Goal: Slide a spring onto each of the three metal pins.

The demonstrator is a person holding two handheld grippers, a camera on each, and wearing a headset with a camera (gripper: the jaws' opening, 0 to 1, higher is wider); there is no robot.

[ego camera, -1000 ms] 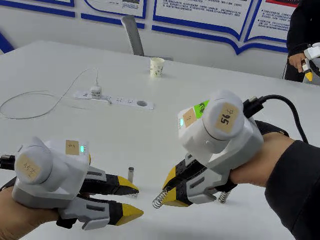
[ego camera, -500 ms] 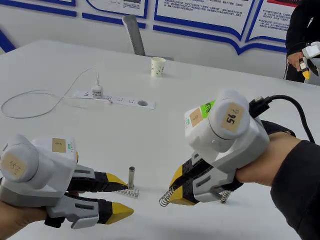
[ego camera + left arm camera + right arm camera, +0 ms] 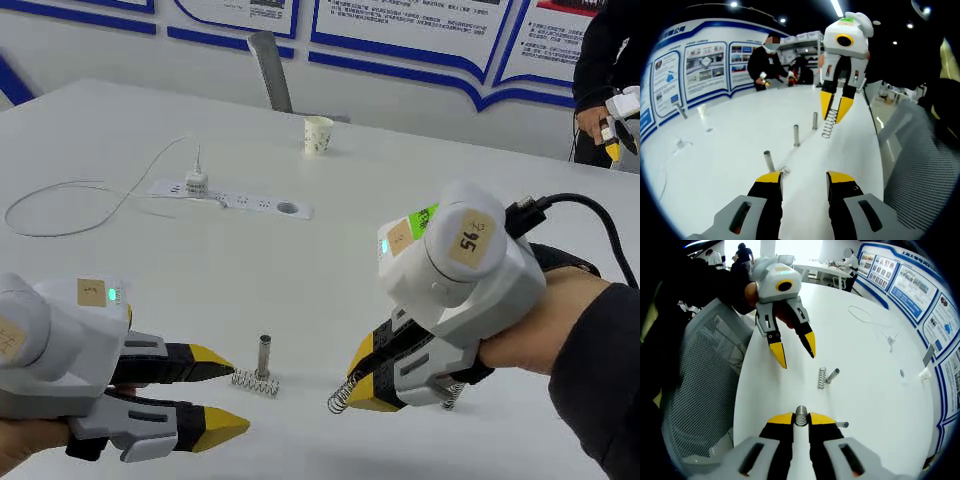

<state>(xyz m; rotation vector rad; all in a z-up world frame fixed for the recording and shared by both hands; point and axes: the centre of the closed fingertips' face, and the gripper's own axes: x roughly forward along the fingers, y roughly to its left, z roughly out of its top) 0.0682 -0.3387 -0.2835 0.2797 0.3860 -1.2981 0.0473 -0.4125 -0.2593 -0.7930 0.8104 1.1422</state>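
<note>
A short metal pin (image 3: 264, 355) stands upright on the white table (image 3: 300, 270), and a loose spring (image 3: 255, 382) lies at its foot. My left gripper (image 3: 227, 396) hovers open just left of them, nothing between its jaws. My right gripper (image 3: 362, 385) is to the right, shut on a spring (image 3: 342, 395) that sticks out toward the pin. Another spring (image 3: 452, 394) peeks out behind the right hand. The left gripper view shows my open left gripper (image 3: 805, 177), three pins (image 3: 769, 161) (image 3: 796, 135) (image 3: 815, 120) and the held spring (image 3: 829, 124). In the right gripper view the spring (image 3: 800, 416) sits between the tips.
A power strip (image 3: 230, 200) with a plugged charger and a looping white cable (image 3: 60, 205) lies at mid table. A paper cup (image 3: 317, 134) stands further back, with a chair (image 3: 270, 65) behind it. A person (image 3: 610, 80) stands at the far right. A mesh chair (image 3: 705, 365) is beside the table.
My left gripper has drawn back to the left, leaving the pin and the loose spring in plain sight. The right gripper has shifted slightly right, still holding its spring.
</note>
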